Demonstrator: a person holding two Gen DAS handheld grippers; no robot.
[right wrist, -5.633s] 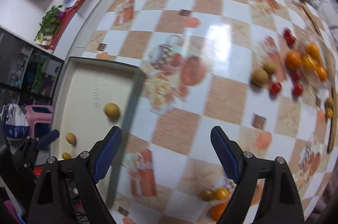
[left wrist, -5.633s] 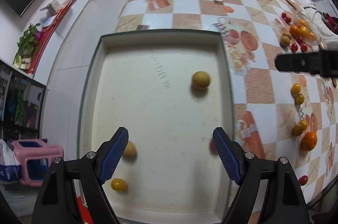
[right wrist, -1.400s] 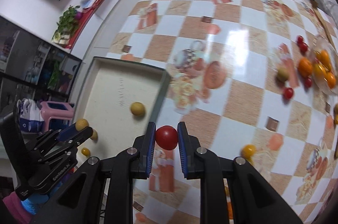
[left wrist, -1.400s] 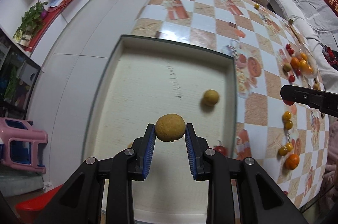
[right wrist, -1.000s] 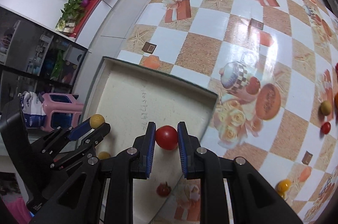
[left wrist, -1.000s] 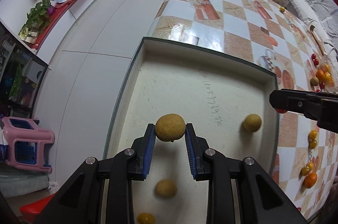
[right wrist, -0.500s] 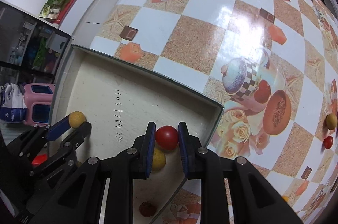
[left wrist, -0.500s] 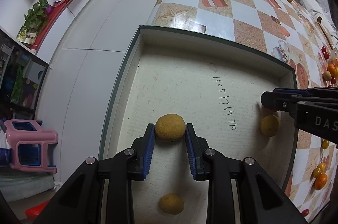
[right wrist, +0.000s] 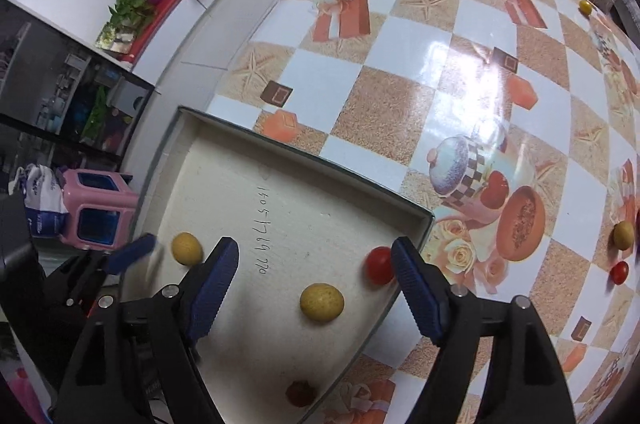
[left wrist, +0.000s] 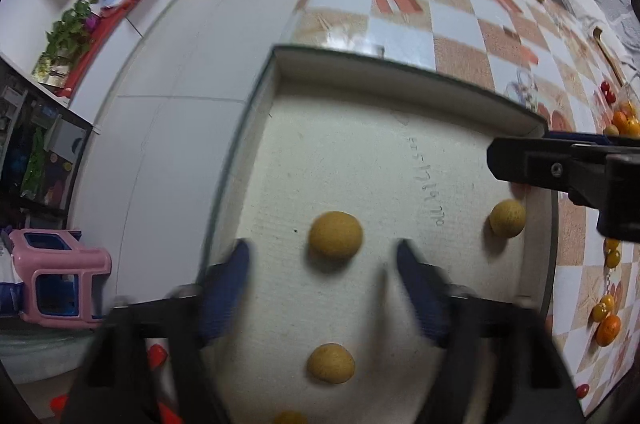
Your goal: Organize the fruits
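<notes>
A shallow cream tray (left wrist: 360, 152) (right wrist: 280, 184) lies at the table's near corner. My left gripper (left wrist: 322, 268) is open above it, and a tan round fruit (left wrist: 335, 234) (right wrist: 186, 247) lies on the tray floor between its fingers. Two more tan fruits (left wrist: 330, 363) (left wrist: 507, 218) lie in the tray. My right gripper (right wrist: 314, 272) is open over the tray's right part. A red tomato (right wrist: 379, 265) rests beside its right finger, by the tray wall. A tan fruit (right wrist: 322, 303) and a dark red fruit (right wrist: 300, 393) lie below it.
Loose fruit lies on the checkered tablecloth (right wrist: 440, 36): a tan fruit (right wrist: 623, 234), a red tomato (right wrist: 618, 273), small oranges (left wrist: 606, 320) and a pile of oranges (left wrist: 626, 122). A pink stool (left wrist: 60, 278) stands on the floor left of the table.
Both grippers have opened. The tan fruit has left my left gripper and lies in the tray. The red tomato has left my right gripper and lies in the tray.
</notes>
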